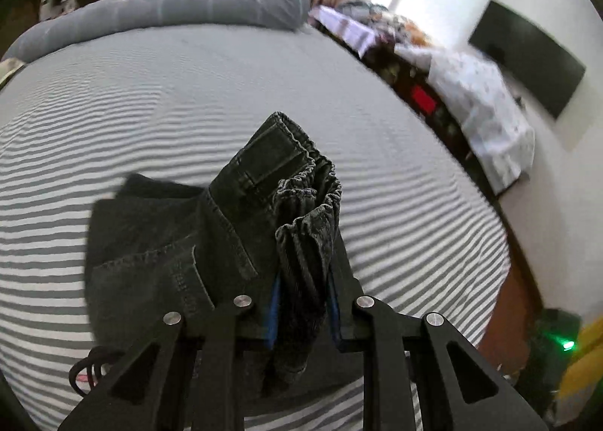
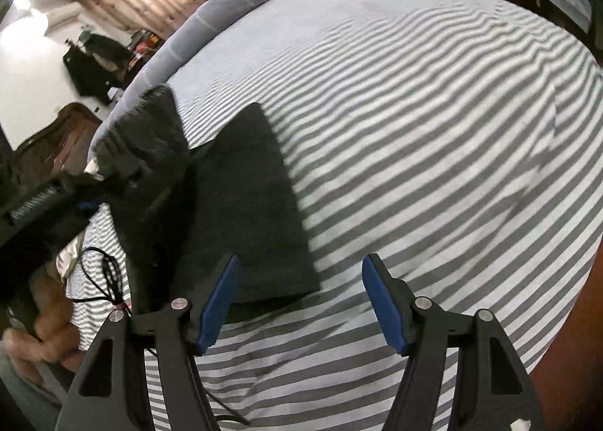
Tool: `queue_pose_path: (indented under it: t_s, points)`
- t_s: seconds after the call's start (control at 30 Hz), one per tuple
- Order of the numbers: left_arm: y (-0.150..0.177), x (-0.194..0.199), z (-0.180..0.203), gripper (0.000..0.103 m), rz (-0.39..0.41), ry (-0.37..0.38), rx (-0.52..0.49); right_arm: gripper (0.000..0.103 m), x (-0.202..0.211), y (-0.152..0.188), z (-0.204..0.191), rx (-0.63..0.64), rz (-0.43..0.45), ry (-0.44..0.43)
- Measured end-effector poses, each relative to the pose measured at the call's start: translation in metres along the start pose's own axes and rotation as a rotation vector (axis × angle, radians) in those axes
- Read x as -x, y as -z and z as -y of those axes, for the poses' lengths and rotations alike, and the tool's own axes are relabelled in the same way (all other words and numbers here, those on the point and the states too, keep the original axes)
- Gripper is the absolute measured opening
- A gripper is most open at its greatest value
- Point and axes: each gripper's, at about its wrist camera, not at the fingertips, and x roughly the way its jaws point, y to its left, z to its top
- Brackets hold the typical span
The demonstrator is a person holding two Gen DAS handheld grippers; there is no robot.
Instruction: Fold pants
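Dark grey denim pants (image 1: 169, 242) lie partly folded on the striped bed sheet (image 1: 188, 99). My left gripper (image 1: 304, 280) is shut on their bunched elastic waistband (image 1: 307, 212), which it holds lifted above the rest of the garment. In the right wrist view the flat folded part of the pants (image 2: 248, 212) lies left of centre, and the lifted waistband (image 2: 150, 137) hangs from the left gripper (image 2: 90, 182) at the left edge. My right gripper (image 2: 299, 280) is open over the bare sheet, just right of the pants' near corner, with nothing between its blue pads (image 2: 220, 299).
A long grey bolster (image 1: 169, 12) runs along the far side of the bed. A black cable (image 2: 109, 280) lies on the sheet beside a hand (image 2: 41, 325). Beyond the bed's right edge stands a cluttered table with white cloth (image 1: 482, 99).
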Motion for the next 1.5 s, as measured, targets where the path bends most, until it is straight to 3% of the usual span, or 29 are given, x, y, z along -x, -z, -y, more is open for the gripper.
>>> queue_pose_path:
  t_s: [0.1,0.27,0.33,0.43,0.53,0.7,0.93,1.07,1.17,1.2,1.5]
  points:
    - [0.011,-0.023,0.005,0.022,-0.053,-0.035,-0.038,0.065,-0.003,-0.003,0.01,-0.02,-0.005,-0.002]
    - [0.021,-0.035,0.005,0.039,-0.15,-0.012,-0.055,0.065,-0.006,-0.007,0.015,-0.02,-0.003,0.0]
    - [0.023,-0.027,0.005,0.05,-0.159,0.006,-0.065,0.065,-0.006,-0.008,0.014,-0.02,0.001,-0.001]
    - [0.032,0.0,-0.002,0.054,-0.136,0.033,-0.097,0.065,-0.006,-0.011,0.008,-0.005,0.013,-0.004]
    - [0.041,0.028,-0.021,0.057,-0.112,-0.001,-0.111,0.064,-0.005,-0.012,-0.009,0.042,0.017,-0.022]
    - [0.06,0.051,-0.07,0.059,-0.106,-0.144,-0.068,0.046,-0.01,-0.015,-0.052,0.153,0.018,-0.075]
    - [0.083,0.059,-0.127,0.059,-0.13,-0.286,0.028,0.04,-0.046,-0.048,-0.089,0.207,0.022,-0.014]
    - [0.088,0.05,-0.139,0.059,-0.141,-0.282,0.074,0.04,-0.072,-0.064,-0.089,0.216,-0.015,0.081]
    - [0.087,0.041,-0.139,0.058,-0.147,-0.286,0.073,0.028,-0.087,-0.068,-0.092,0.213,-0.069,0.085]
    - [0.086,0.039,-0.139,0.058,-0.145,-0.288,0.071,0.021,-0.088,-0.067,-0.096,0.232,-0.065,0.112]
    - [0.078,0.037,-0.131,0.059,-0.126,-0.27,0.069,0.01,-0.069,-0.058,-0.118,0.31,-0.019,0.153]
